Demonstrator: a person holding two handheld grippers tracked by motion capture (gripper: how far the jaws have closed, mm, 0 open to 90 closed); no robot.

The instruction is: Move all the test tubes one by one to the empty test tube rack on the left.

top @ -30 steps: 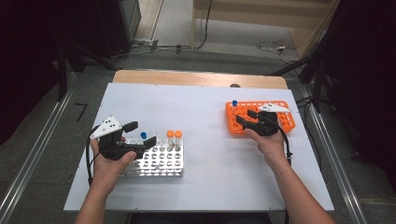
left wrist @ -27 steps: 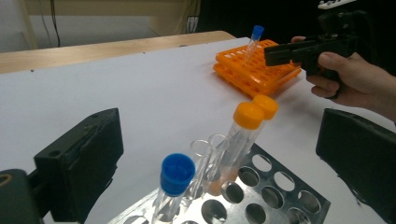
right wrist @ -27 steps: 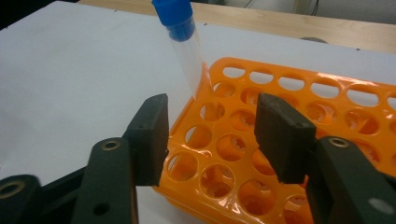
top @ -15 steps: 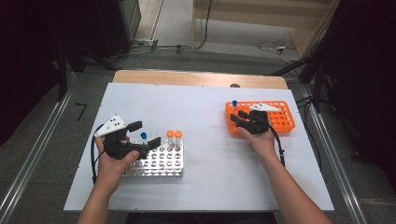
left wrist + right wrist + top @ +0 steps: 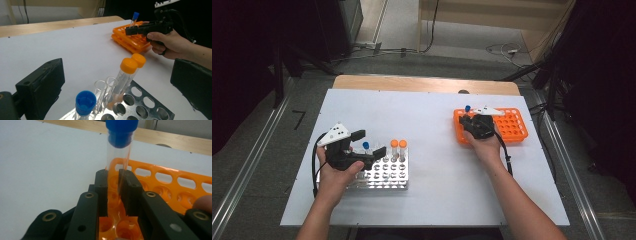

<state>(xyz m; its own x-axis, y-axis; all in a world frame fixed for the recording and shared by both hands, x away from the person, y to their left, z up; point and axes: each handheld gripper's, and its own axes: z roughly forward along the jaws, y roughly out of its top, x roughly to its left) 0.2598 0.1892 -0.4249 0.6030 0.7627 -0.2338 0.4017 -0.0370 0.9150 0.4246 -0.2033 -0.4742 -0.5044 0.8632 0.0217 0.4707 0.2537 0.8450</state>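
Table [image 5: 437, 200]: carries two racks, well apart
Metal rack [image 5: 382, 175]: on the table's left part, near the front edge
Plastic rack [image 5: 512, 125]: on the right part, farther back
Capped tubes [image 5: 398, 145]: two side by side, standing in the metal rack's back row
Third capped tube [image 5: 366, 146]: in the metal rack, left of that pair
Left gripper [image 5: 369, 145]: over the metal rack's left end
Right gripper [image 5: 469, 122]: at the plastic rack's left end
Held tube [image 5: 120, 152]: between the right gripper's jaws, above the plastic rack
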